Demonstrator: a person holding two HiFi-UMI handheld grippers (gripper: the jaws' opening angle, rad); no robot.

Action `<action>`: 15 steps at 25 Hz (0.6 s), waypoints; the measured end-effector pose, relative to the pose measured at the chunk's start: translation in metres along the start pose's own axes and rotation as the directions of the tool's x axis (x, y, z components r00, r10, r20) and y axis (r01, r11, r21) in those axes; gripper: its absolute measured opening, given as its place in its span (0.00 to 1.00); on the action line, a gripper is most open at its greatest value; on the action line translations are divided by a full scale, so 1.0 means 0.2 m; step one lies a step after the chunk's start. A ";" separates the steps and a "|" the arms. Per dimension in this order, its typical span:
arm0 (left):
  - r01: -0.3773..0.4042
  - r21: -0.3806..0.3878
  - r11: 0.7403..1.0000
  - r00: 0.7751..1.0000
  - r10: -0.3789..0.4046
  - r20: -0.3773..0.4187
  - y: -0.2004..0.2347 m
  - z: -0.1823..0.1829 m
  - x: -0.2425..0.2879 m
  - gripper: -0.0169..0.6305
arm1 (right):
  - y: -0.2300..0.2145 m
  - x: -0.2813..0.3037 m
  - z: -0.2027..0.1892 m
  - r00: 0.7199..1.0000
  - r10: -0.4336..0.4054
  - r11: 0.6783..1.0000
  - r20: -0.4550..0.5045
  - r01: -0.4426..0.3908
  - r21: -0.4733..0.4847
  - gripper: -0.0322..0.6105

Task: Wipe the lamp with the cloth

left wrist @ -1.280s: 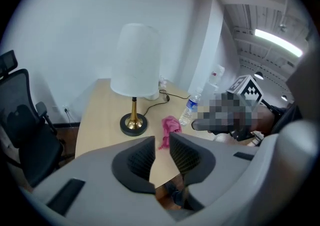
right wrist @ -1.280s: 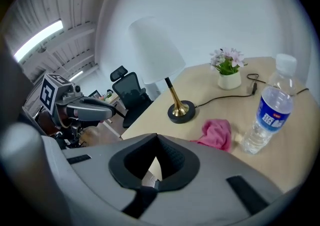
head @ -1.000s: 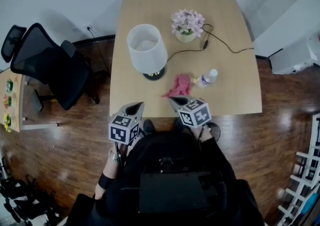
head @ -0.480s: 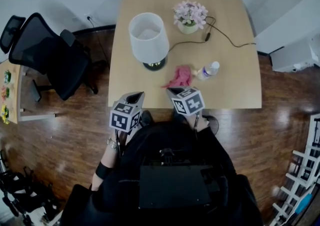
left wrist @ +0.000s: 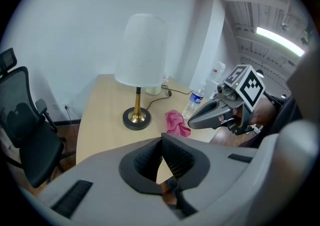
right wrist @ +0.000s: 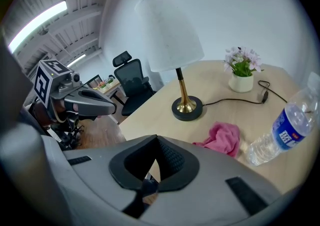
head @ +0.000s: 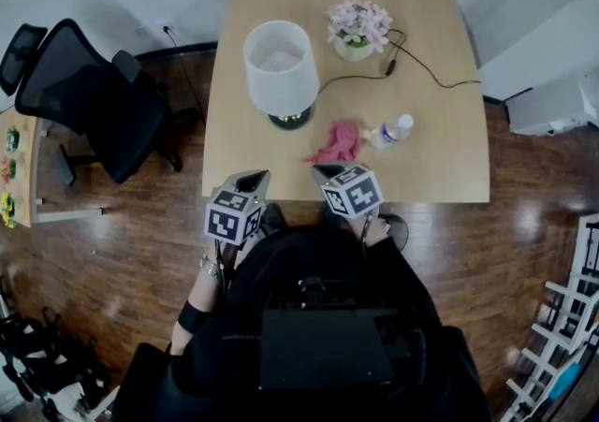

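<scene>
The table (head: 440, 158) carries everything; the lamp (head: 281, 69) stands upright on its left half, with the white shade on and the dark round foot flat on the wood. I see no mark on it that tells if it was wiped or not.

Your left tool (head: 251, 181) and your right tool (head: 328, 170) both hang over the near edge of the table, well apart from the lamp. In each gripper view the two jaws are pressed together with nothing between them, so both tools are closed and empty.

The cloth (head: 339, 141) is pink and crumpled. It lies on the table just to the right of the lamp's foot, between this foot and the lying bottle (head: 391, 131); no tool touches it.

For the progress, my judgement is that the scene fits two stages: the cloth waiting to be picked up for the wiping, or the cloth put down again after the wiping. The pictures do not decide between them. What is sure is only that no wiping happens at this moment, because the cloth is not in a tool and not on the lamp.

Compared with one second ago, the whole table sits a little higher in the head view, so it is your head that moved. The lamp, cloth and bottle keep the same places relative to each other; the right tool looks slightly nearer to the left one, and both were closed then also.
</scene>
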State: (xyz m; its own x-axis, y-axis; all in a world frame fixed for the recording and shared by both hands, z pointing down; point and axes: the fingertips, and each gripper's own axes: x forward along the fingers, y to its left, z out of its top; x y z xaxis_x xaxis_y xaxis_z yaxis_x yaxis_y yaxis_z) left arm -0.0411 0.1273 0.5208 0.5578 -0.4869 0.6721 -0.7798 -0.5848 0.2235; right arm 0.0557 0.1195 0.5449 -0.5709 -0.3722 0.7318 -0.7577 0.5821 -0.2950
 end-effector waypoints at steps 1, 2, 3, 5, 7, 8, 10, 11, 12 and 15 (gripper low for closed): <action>-0.001 -0.001 1.000 1.000 0.001 -0.001 0.00 0.00 0.00 0.03 | 0.00 0.00 -0.01 1.000 -0.001 1.000 -0.004 0.001 0.005 0.05; -0.001 -0.003 1.000 1.000 0.001 -0.002 0.00 0.00 0.00 0.03 | -0.01 0.00 -0.01 1.000 0.001 1.000 -0.007 -0.001 0.009 0.05; -0.001 -0.004 1.000 1.000 0.001 -0.002 0.00 0.00 0.00 0.03 | -0.01 0.00 -0.01 1.000 0.003 1.000 -0.008 -0.003 0.010 0.05; -0.001 -0.006 1.000 1.000 0.001 -0.002 0.01 -0.01 0.00 0.03 | -0.01 0.01 -0.01 1.000 0.003 1.000 -0.010 -0.003 0.008 0.05; 0.000 -0.007 1.000 1.000 0.000 -0.003 0.01 -0.01 0.01 0.03 | -0.01 0.01 -0.02 1.000 0.003 1.000 -0.013 -0.003 0.008 0.05; 0.000 -0.007 1.000 1.000 0.000 -0.003 0.01 -0.01 0.01 0.03 | -0.01 0.02 -0.02 1.000 0.003 1.000 -0.015 -0.003 0.008 0.05; 0.002 -0.006 1.000 1.000 -0.002 -0.003 0.01 -0.01 0.01 0.03 | -0.02 0.02 -0.03 1.000 -0.003 1.000 -0.022 0.004 0.013 0.05; 0.003 -0.006 1.000 1.000 -0.003 -0.003 0.01 -0.01 0.01 0.03 | -0.03 0.02 -0.03 1.000 -0.008 1.000 -0.023 0.008 0.013 0.05; 0.003 -0.006 1.000 1.000 -0.003 -0.003 0.01 0.00 0.01 0.03 | -0.03 0.02 -0.02 1.000 -0.010 1.000 -0.023 0.010 0.011 0.05; 0.003 -0.007 1.000 1.000 -0.003 -0.003 0.02 0.00 0.02 0.03 | -0.02 0.02 -0.01 1.000 0.001 1.000 -0.019 -0.001 0.011 0.05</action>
State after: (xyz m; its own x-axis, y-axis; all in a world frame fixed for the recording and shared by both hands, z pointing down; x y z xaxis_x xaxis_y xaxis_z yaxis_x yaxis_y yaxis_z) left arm -0.0421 0.1241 0.5239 0.5596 -0.4830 0.6734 -0.7799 -0.5818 0.2308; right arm 0.0566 0.1178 0.5495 -0.5660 -0.3579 0.7427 -0.7603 0.5749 -0.3023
